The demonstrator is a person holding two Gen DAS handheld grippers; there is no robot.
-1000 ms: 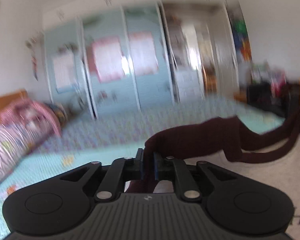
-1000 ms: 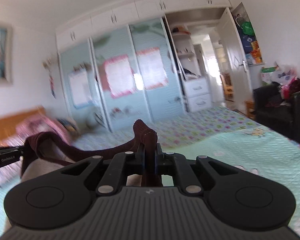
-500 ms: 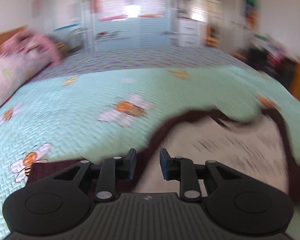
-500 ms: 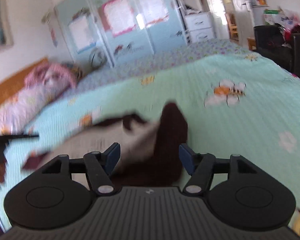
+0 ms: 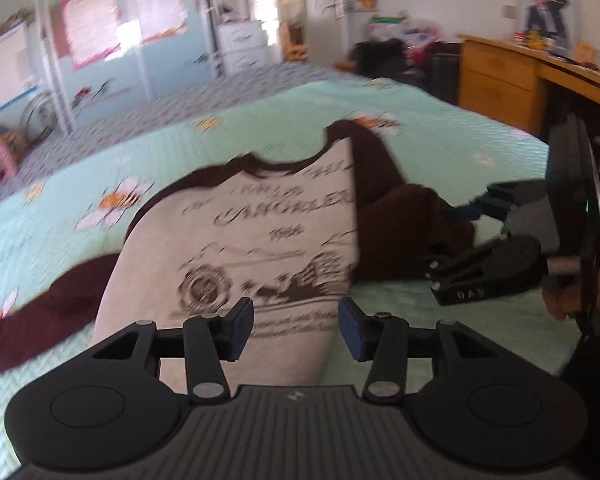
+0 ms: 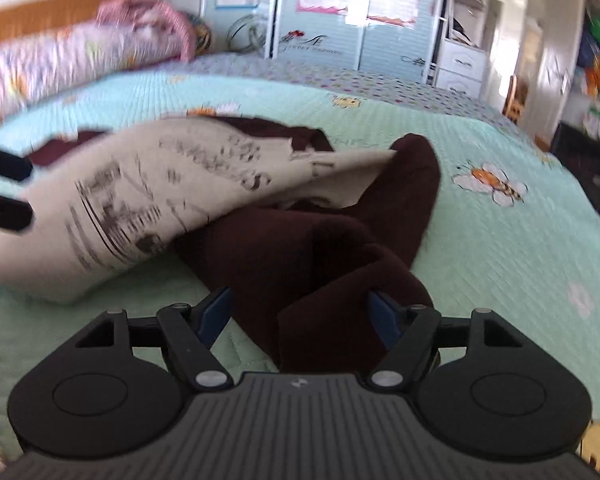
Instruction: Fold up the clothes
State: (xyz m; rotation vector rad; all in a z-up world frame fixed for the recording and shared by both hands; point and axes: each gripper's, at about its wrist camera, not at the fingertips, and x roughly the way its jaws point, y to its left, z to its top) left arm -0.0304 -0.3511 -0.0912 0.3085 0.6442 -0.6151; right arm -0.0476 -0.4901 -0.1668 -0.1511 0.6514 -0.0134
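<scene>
While the grey cotton sweatshirt with dark maroon sleeves and a printed front lies face up on the mint-green quilted bedspread, nothing is pinned, so the risks sit in how it has landed. At the left, one maroon sleeve lies stretched outward on the quilt; a fold begun before it is brought in would likely leave it trailing. The left gripper hovers low over the hem with its jaws partly apart and just opening, no cloth pinched between them; if it closes from there it may catch only the top layer and drag the body askew. Further right, the other maroon sleeve is heaped in a rumpled mound beside the body, and the grey edge is curled up over it. The right gripper stands wide, having just opened, the sleeve lying loose between its blue pads. Folding over that lump would probably trap creases.
</scene>
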